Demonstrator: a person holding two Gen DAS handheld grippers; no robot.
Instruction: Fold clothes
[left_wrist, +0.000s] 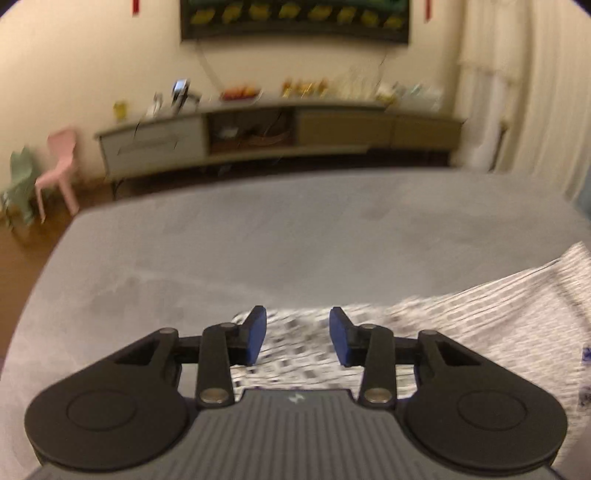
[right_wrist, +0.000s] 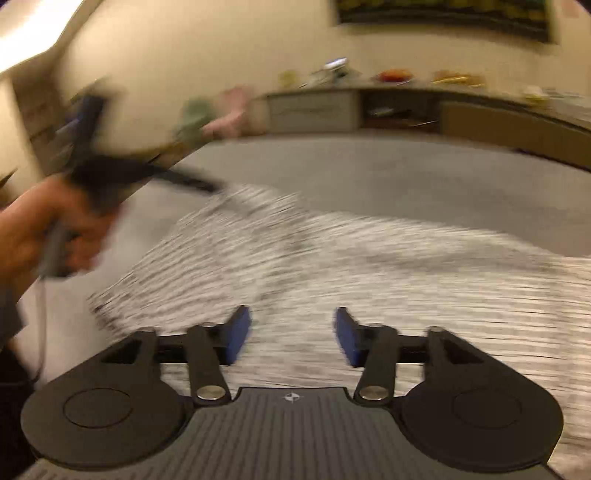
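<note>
A white garment (left_wrist: 461, 325) with a fine dark print lies spread on a grey surface (left_wrist: 295, 229). In the left wrist view my left gripper (left_wrist: 297, 334) hovers over the garment's left end, its blue pads (left_wrist: 256, 334) apart and pressing on nothing. In the right wrist view the garment (right_wrist: 351, 258) is blurred and fills the middle. My right gripper (right_wrist: 293, 334) stands open above it, with only cloth showing below the gap. At the left of that view a person's hand (right_wrist: 55, 229) holds the blurred left gripper (right_wrist: 210, 187), which reaches the garment's far corner.
A low sideboard (left_wrist: 280, 133) with small items on top runs along the far wall. A pink chair (left_wrist: 59, 166) and a green one (left_wrist: 20, 184) stand at the left. Pale curtains (left_wrist: 535, 92) hang at the right. The grey surface's far edge (left_wrist: 258, 177) faces the sideboard.
</note>
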